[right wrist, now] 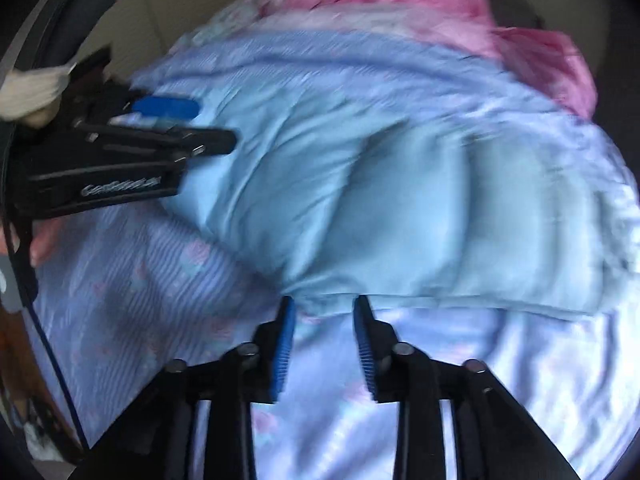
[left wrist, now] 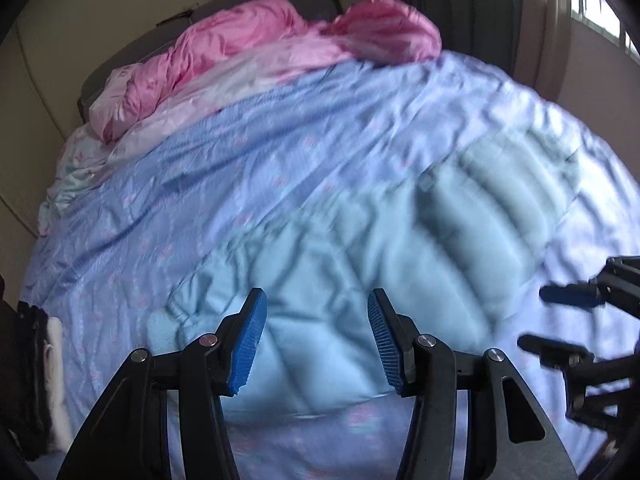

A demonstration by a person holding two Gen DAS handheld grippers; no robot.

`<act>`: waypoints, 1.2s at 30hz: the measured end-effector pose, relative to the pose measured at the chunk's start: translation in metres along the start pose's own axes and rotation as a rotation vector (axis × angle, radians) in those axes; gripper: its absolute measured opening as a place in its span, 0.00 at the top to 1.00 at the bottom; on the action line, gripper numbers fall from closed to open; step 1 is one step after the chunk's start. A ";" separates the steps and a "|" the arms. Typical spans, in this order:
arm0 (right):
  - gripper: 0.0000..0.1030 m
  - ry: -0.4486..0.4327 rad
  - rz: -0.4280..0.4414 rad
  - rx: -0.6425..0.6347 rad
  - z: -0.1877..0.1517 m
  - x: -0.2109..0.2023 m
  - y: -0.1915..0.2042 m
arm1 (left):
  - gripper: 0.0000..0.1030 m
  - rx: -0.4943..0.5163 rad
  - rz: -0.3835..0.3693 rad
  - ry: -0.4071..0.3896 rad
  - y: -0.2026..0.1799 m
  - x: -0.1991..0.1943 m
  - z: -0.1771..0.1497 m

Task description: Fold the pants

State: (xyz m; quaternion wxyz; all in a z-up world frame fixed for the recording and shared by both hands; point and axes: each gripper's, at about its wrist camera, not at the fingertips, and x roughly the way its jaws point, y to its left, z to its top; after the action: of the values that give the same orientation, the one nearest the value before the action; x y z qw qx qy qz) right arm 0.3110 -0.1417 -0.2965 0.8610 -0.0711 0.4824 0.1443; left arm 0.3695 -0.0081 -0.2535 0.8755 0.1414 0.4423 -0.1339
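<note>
Light blue pants (left wrist: 392,248) lie spread flat on the bed, running from near left to far right, with soft wrinkles. They also show in the right wrist view (right wrist: 380,200). My left gripper (left wrist: 316,300) is open and empty, held just above the near end of the pants. My right gripper (right wrist: 324,304) is open and empty at the pants' near edge. In the left wrist view the right gripper (left wrist: 532,316) shows at the right edge. In the right wrist view the left gripper (right wrist: 216,124) shows at the left, over the pants' end. Both views are blurred.
The bed is covered by a lavender-blue patterned sheet (left wrist: 200,200). A crumpled pink blanket (left wrist: 260,40) lies along the far side by the dark headboard. A wall runs at the left, a curtain and window (left wrist: 592,0) at the far right.
</note>
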 end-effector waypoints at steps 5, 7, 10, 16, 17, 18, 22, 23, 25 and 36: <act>0.42 -0.086 -0.133 0.213 0.007 -0.056 -0.079 | 0.50 -0.043 -0.078 -0.055 -0.032 -0.028 0.026; 0.32 -0.124 -0.181 0.301 0.008 -0.070 -0.112 | 0.50 -0.052 -0.098 -0.060 -0.045 -0.029 0.035; 0.31 -0.154 -0.205 0.450 0.007 -0.079 -0.161 | 0.55 -0.067 -0.139 -0.035 -0.064 -0.019 0.047; 0.31 -0.190 -0.175 0.702 -0.007 -0.053 -0.233 | 0.60 -0.051 -0.133 0.000 -0.096 0.004 0.059; 0.31 -0.187 -0.162 0.719 -0.010 -0.047 -0.239 | 0.61 -0.054 -0.133 0.006 -0.097 0.007 0.059; 0.31 -0.179 -0.153 0.731 -0.011 -0.041 -0.242 | 0.61 -0.058 -0.130 0.012 -0.099 0.010 0.060; 0.31 -0.150 -0.132 0.746 -0.021 -0.015 -0.255 | 0.61 -0.056 -0.112 0.026 -0.108 0.022 0.064; 0.31 -0.150 -0.125 0.755 -0.025 -0.010 -0.259 | 0.61 -0.055 -0.109 0.028 -0.111 0.024 0.065; 0.31 -0.143 -0.104 0.775 -0.030 -0.001 -0.267 | 0.61 -0.050 -0.109 0.034 -0.115 0.029 0.066; 0.31 -0.105 0.033 0.852 -0.048 0.045 -0.284 | 0.65 -0.081 -0.088 0.101 -0.114 0.063 0.065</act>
State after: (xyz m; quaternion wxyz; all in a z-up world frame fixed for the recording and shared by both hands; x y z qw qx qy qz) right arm 0.3841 -0.4159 -0.3648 0.8344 0.3064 0.4554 -0.0505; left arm 0.4125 -0.1441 -0.2821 0.8503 0.0931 0.4968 -0.1468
